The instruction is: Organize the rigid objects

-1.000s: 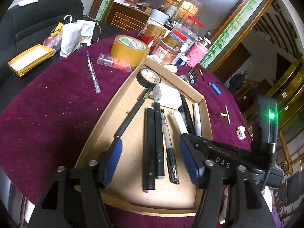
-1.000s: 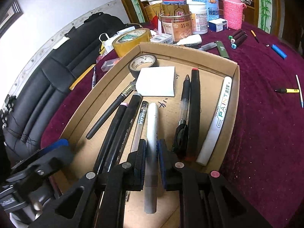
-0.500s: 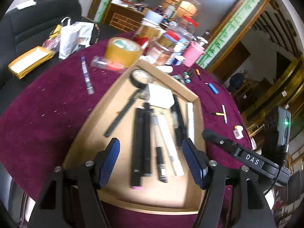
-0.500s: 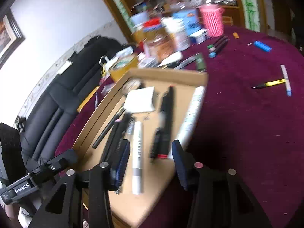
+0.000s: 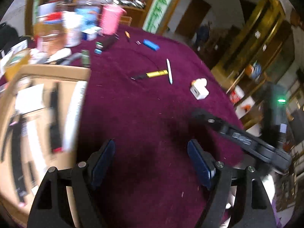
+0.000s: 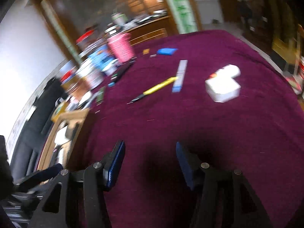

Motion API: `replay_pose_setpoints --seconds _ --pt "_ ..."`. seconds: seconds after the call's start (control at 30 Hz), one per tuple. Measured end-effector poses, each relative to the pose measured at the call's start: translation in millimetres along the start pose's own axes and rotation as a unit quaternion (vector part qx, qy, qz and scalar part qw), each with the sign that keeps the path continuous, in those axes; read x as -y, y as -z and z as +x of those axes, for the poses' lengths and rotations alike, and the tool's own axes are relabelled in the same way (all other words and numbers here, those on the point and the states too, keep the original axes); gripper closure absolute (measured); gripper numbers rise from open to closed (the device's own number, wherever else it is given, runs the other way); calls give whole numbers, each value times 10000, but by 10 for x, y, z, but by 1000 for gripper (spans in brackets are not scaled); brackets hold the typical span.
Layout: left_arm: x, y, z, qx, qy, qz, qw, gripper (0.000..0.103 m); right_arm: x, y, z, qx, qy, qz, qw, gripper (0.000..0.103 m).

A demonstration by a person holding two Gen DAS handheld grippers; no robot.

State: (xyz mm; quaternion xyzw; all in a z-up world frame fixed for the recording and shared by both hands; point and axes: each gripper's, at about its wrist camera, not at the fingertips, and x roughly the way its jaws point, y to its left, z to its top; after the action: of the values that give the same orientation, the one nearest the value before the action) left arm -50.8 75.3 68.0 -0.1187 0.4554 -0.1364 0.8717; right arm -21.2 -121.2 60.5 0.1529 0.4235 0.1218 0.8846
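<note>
Both views are blurred. A cardboard tray [image 5: 57, 72] holding several pens and markers lies at the left of the left wrist view; its corner [image 6: 76, 114] shows in the right wrist view. On the purple cloth lie a yellow-and-black pen [image 5: 150, 74] [image 6: 155, 89], a white pen [image 5: 169, 71] [image 6: 180, 76], a white block [image 5: 199, 90] [image 6: 223, 83] and a blue piece [image 5: 151, 44] [image 6: 167, 51]. My left gripper [image 5: 151, 161] hangs over bare cloth, jaws opening, nothing between them. My right gripper [image 6: 150, 163] is likewise opening and empty. The right gripper's body [image 5: 237, 136] shows at right.
Jars, boxes and a pink ribbed cup [image 5: 111, 19] [image 6: 121, 46] crowd the table's far left. Dark markers [image 5: 106, 43] lie near them. A black sofa [image 6: 28, 123] stands beyond the table's left edge. Shelves and wooden furniture [image 5: 256, 57] stand to the right.
Both grippers swung right, away from the tray and over the purple cloth. The right gripper let go of the white marker, which stays in the tray, and opened. The left gripper widened.
</note>
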Motion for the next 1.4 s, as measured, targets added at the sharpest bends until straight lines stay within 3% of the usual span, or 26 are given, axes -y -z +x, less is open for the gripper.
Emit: replay_pose_setpoints --seconds 0.17,0.3,0.43,0.47,0.53,0.6,1.4 --pt "123 -200 763 -262 -506 48 9984 25 482 7 -15 275 188 471 9983 43" --pt "167 -280 1014 -23 -846 75 9964 23 655 -5 33 331 178 746 9965 43" --pt "325 -235 1164 -44 -1056 608 9925 1 679 -25 11 412 148 757 9962 43" --pt "401 -226 1231 -184 -1355 856 9869 0 687 -24 8 424 135 744 9962 43" --pt "468 -206 1234 -131 -1577 953 9828 0 695 -18 8 420 110 746 9963 43" --pt "413 -195 1216 -133 -1516 711 9858 1 721 -12 15 387 83 792 9961 43" --pt "411 -168 1187 -48 -1496 769 9857 1 863 6 18 390 89 1055 9936 43"
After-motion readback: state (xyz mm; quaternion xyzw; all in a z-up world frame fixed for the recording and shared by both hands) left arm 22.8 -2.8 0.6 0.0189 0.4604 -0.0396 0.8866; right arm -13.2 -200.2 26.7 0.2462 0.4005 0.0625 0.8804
